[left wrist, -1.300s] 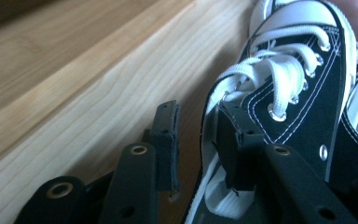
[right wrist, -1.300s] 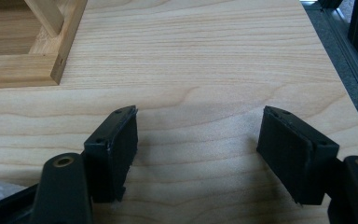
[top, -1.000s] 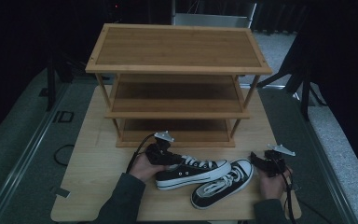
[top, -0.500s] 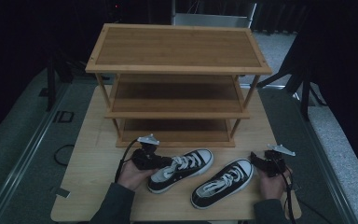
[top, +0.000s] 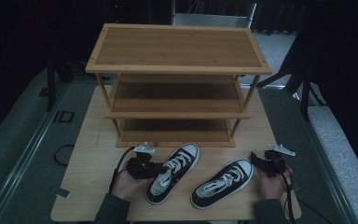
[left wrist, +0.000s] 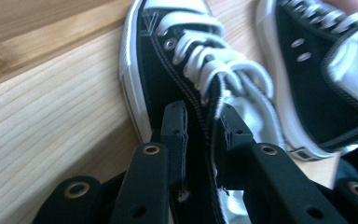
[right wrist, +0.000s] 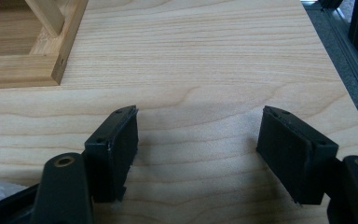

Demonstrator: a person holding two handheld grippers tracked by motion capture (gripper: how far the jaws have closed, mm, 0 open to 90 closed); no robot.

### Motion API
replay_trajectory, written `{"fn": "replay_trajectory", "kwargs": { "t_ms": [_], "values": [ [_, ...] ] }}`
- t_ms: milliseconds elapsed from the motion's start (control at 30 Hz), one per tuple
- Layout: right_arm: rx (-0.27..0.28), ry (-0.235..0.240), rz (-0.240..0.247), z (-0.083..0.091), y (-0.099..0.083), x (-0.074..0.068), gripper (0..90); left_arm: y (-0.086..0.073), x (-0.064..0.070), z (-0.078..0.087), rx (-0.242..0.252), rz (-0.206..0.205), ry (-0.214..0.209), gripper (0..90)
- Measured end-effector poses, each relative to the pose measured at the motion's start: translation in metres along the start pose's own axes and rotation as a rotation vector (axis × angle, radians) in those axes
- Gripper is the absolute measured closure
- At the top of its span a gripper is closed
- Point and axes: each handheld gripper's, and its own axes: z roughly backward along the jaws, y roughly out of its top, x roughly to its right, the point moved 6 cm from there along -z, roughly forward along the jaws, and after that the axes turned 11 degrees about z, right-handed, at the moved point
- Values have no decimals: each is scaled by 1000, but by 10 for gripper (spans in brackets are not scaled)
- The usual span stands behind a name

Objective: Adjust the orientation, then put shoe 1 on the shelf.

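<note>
Left fingers (left wrist: 199, 135) clamped on black canvas sneaker's (left wrist: 191, 93) stitched collar; right fingers (right wrist: 198, 154) spread wide over pale grained table (right wrist: 205, 56).

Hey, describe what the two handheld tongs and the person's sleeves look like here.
Both the left tongs and right tongs are black, each topped by a grey three-cornered plate and trailing a black cable. Their flat rectangular jaws hang on arms with brass-ringed rivet holes. The sleeves look dark grey-green.
</note>
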Motion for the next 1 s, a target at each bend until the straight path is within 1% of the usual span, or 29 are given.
{"fn": "replay_trajectory", "kwargs": {
  "t_ms": [33, 67, 100, 200, 233, 267, 300, 333, 367, 400, 467, 533, 567, 600, 667, 800, 833, 1000],
  "values": [
    [0, 0, 0, 0, 0, 0, 287, 0, 0, -2, 2, 9, 1, 765],
    [0, 0, 0, 0, 0, 0, 287, 0, 0, -2, 2, 9, 1, 776],
    [0, 0, 0, 0, 0, 0, 287, 2, -1, -3, 8, 24, -6, 795],
    [0, 0, 0, 0, 0, 0, 287, 2, -2, -2, 9, 32, -12, 866],
    [0, 0, 0, 0, 0, 0, 288, 2, -4, -2, 10, 51, -38, 875],
    [0, 0, 0, 0, 0, 0, 288, 2, -4, -2, 10, 51, -38, 876],
    [0, 0, 0, 0, 0, 0, 287, 2, -8, -1, 15, 75, -77, 878],
    [0, 0, 0, 0, 0, 0, 287, 2, -8, -1, 15, 75, -77, 879],
    [0, 1, 0, 0, 0, 0, 287, 2, -9, -1, 18, 92, -96, 880],
    [0, 1, 0, 0, 0, 0, 287, 2, -10, -1, 23, 97, -101, 880],
    [0, 1, 0, 0, 0, 0, 287, 2, -9, -1, 24, 96, -103, 881],
    [0, 2, 1, 0, 0, 0, 287, 3, -8, 0, 30, 104, -129, 882],
    [0, 1, 1, 0, 0, 0, 287, 3, -8, 0, 31, 105, -137, 882],
    [0, 1, 1, 0, 0, 0, 287, 3, -8, 0, 31, 105, -137, 882],
    [0, 2, 1, 0, 0, 0, 287, 4, -6, 2, 40, 115, -160, 882],
    [0, 2, 1, 0, 0, 0, 287, 5, -6, 5, 53, 123, -175, 882],
    [0, 1, 1, 0, 0, 0, 287, 6, -5, 8, 65, 124, -184, 882],
    [0, 1, 1, 0, 0, 0, 287, 9, -2, 21, 103, 123, -203, 882]
  ]
}}
